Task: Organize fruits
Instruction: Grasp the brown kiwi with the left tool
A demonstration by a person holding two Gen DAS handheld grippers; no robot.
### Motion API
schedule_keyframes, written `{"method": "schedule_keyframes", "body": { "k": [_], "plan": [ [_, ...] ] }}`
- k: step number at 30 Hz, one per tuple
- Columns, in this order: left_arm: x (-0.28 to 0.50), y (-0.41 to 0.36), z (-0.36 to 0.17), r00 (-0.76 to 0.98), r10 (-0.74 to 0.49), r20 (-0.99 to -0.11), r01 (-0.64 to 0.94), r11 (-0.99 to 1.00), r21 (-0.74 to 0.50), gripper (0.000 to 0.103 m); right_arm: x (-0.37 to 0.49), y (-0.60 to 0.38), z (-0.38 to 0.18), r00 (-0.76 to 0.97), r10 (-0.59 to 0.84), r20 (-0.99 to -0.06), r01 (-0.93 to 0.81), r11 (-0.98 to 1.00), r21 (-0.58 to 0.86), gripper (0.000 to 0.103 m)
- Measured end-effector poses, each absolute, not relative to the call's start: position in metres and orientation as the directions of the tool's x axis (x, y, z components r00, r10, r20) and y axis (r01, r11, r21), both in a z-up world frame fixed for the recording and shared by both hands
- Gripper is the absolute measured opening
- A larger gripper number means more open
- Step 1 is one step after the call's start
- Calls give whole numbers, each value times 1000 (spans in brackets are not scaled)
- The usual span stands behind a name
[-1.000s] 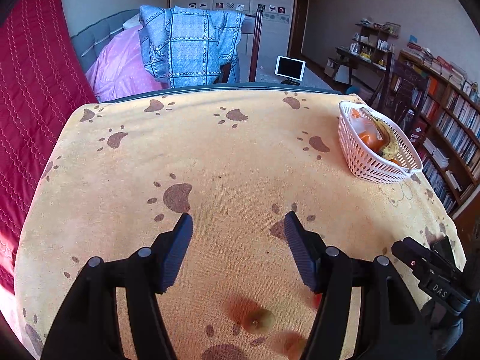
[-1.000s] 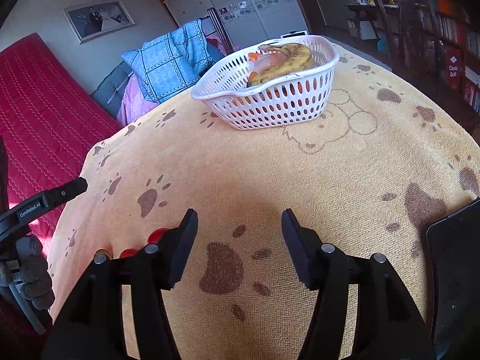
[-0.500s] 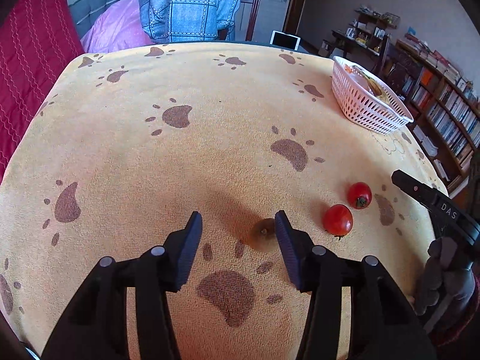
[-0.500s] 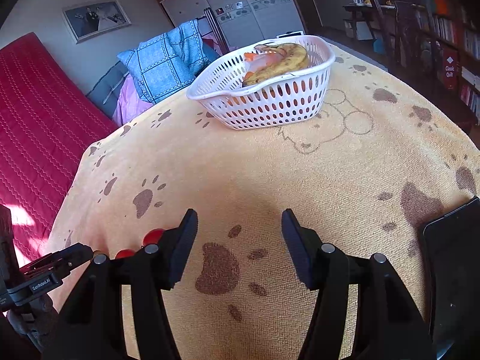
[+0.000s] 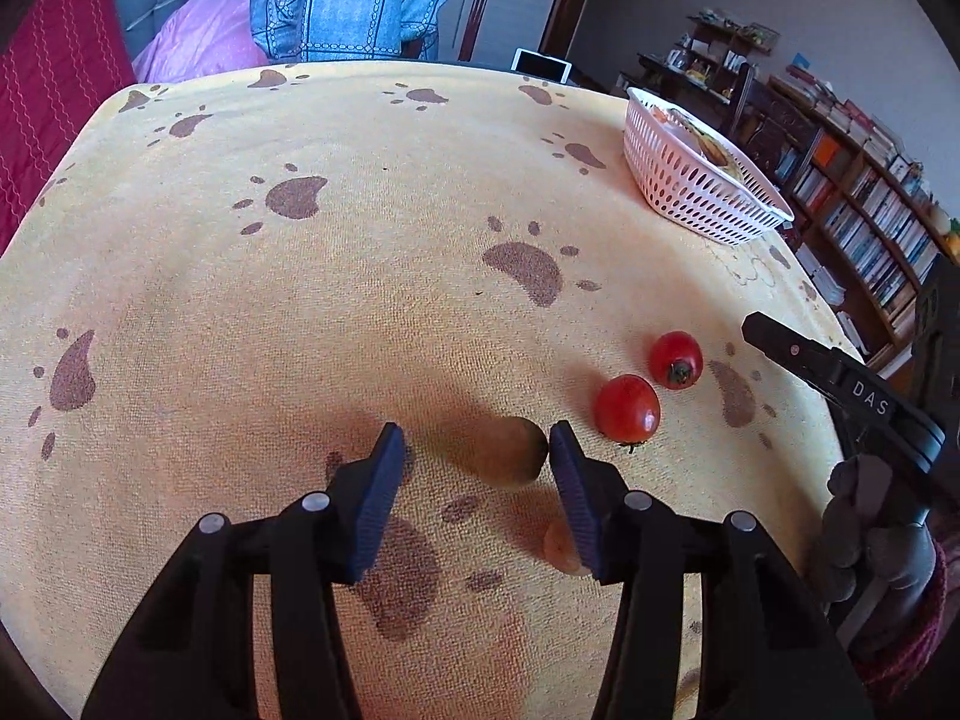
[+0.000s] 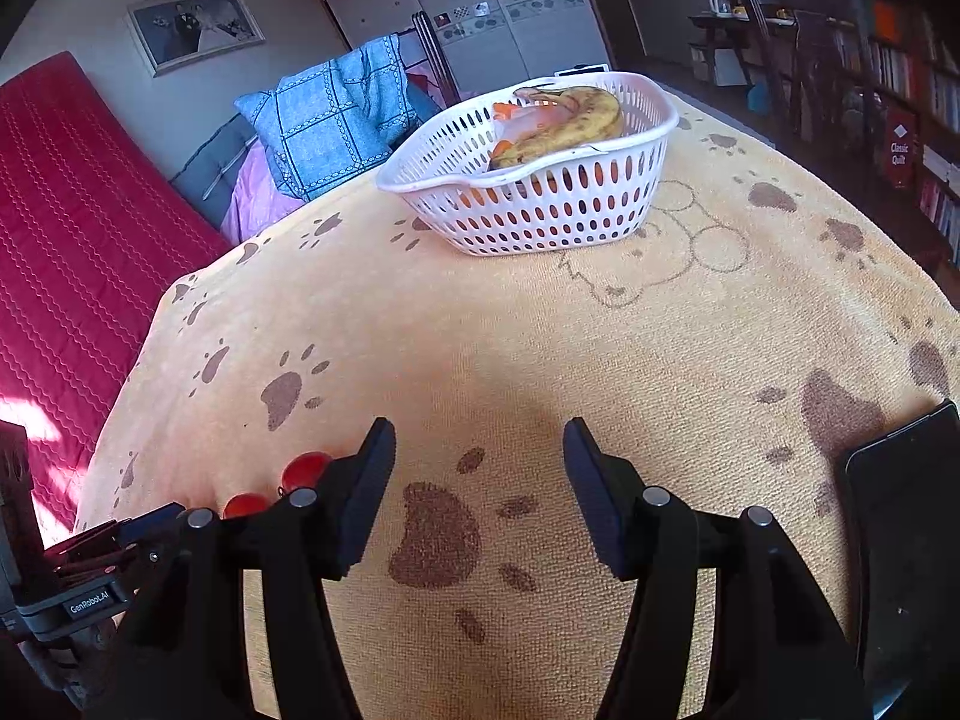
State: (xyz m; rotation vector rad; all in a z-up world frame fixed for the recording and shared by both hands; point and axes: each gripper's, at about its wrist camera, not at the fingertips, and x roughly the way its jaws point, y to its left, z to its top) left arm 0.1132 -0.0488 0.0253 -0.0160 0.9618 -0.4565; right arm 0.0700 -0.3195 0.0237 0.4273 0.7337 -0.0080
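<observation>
My left gripper point(image 5: 471, 453) has come down since a moment ago, wide open around a brown fruit point(image 5: 501, 451) on the table point(image 5: 360, 276), two tomatoes point(image 5: 627, 408) just right, while my right view shows my right gripper point(image 6: 479, 450) open, empty, basket point(image 6: 540, 204) ahead.

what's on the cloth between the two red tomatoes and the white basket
Nothing but bare yellow paw-print cloth lies between the round red tomatoes and the white slotted plastic basket, as the left wrist view shows.
</observation>
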Motion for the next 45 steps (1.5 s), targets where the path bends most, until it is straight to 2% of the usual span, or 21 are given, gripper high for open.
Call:
{"method": "schedule_keyframes", "body": {
  "k": [15,27,45],
  "plan": [
    [111,-53,24,477,-410,-777,370,896,-246,36,71,-319,23,742,129,-658,162,918,362,60],
    [110,-56,22,466,-442,-767,387,881,-272,33,72,-318,23,734,125,-667,159,924,348,60],
    [101,-57,22,455,-447,-770,412,873,-263,34,72,-316,23,731,124,-671,155,927,341,60]
  ]
}}
